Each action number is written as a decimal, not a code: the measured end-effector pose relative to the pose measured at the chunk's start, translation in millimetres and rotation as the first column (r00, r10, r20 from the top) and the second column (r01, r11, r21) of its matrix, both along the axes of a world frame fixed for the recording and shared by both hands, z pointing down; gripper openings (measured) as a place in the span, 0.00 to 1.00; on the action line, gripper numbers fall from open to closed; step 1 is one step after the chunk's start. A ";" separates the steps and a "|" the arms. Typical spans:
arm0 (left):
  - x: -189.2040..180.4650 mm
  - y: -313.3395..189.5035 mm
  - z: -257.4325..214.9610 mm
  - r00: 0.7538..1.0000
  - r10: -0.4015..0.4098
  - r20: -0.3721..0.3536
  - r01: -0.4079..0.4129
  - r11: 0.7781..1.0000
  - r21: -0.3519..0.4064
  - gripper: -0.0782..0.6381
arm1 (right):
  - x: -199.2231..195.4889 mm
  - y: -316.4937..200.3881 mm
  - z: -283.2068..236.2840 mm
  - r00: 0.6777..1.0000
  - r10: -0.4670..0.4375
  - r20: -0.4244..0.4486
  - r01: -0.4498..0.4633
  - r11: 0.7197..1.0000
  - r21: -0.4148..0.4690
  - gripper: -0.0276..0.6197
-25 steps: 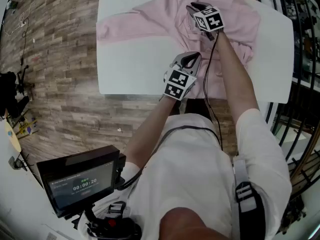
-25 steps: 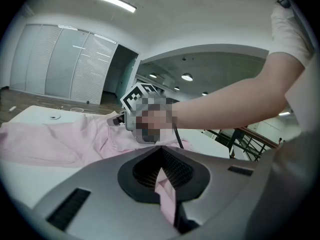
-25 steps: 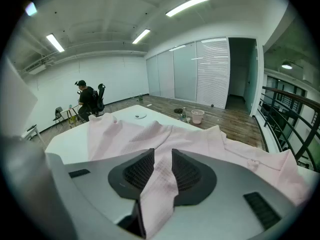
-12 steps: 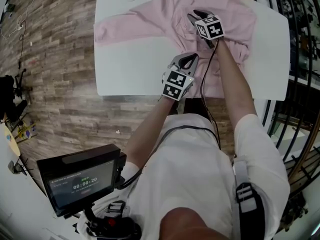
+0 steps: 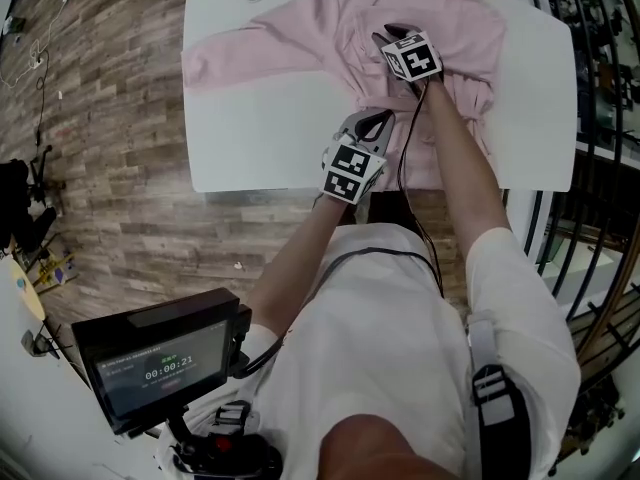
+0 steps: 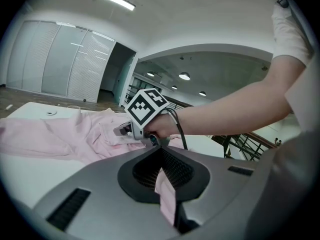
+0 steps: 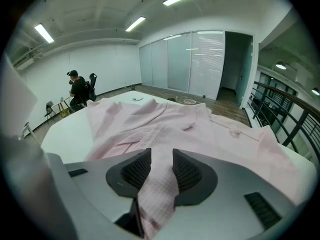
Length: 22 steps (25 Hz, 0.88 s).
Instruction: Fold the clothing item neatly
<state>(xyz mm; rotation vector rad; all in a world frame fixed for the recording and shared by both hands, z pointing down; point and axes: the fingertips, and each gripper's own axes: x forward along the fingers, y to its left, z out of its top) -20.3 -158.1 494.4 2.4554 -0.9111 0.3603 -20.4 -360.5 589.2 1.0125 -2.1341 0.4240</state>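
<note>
Left hand-held gripper (image 5: 374, 122) clamps the shirt (image 5: 300, 38) at the desk's (image 5: 250, 138) near edge (anchoring it); right hand-held gripper (image 5: 386, 36), jaws just opening, loosely straddles fabric.

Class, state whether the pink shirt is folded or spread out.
Mostly spread: the pink shirt lies open across the white table, one sleeve stretched left, middle bunched.
</note>
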 end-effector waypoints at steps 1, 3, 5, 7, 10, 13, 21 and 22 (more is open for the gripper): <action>1.2 1.8 -3.0 1.000 0.001 -0.003 -0.001 1.000 0.002 0.11 | 7.8 5.1 -5.7 1.000 0.020 0.005 -0.020 1.000 0.008 0.25; 4.7 3.6 -7.8 1.000 0.008 -0.005 -0.008 1.000 0.006 0.11 | 26.5 13.5 -12.5 0.998 0.065 0.006 -0.065 0.998 0.016 0.25; 10.1 5.4 -11.9 1.000 0.020 -0.005 -0.020 1.000 0.012 0.11 | 47.2 20.1 -12.3 0.994 0.112 -0.020 -0.111 0.994 0.021 0.25; 16.5 10.3 -14.1 0.999 0.042 0.001 -0.042 0.999 0.019 0.11 | 66.9 27.2 -7.3 0.985 0.163 -0.051 -0.162 0.987 0.020 0.25; 22.1 18.1 -13.9 0.997 0.073 0.006 -0.073 0.997 0.025 0.11 | 79.4 35.0 5.5 0.976 0.213 -0.042 -0.213 0.977 0.001 0.25; 24.6 26.8 -13.3 0.995 0.097 0.017 -0.098 0.995 0.034 0.11 | 76.4 36.4 2.7 0.978 0.205 -0.036 -0.205 0.979 0.012 0.25; 25.5 37.3 -11.7 0.992 0.124 0.018 -0.124 0.991 0.044 0.11 | 52.7 67.6 -24.2 0.986 0.164 0.029 -0.166 0.984 0.069 0.10; 27.0 38.8 -12.1 0.992 0.128 0.017 -0.129 0.991 0.047 0.11 | 51.6 73.0 -27.2 0.985 0.166 0.041 -0.168 0.983 0.074 0.05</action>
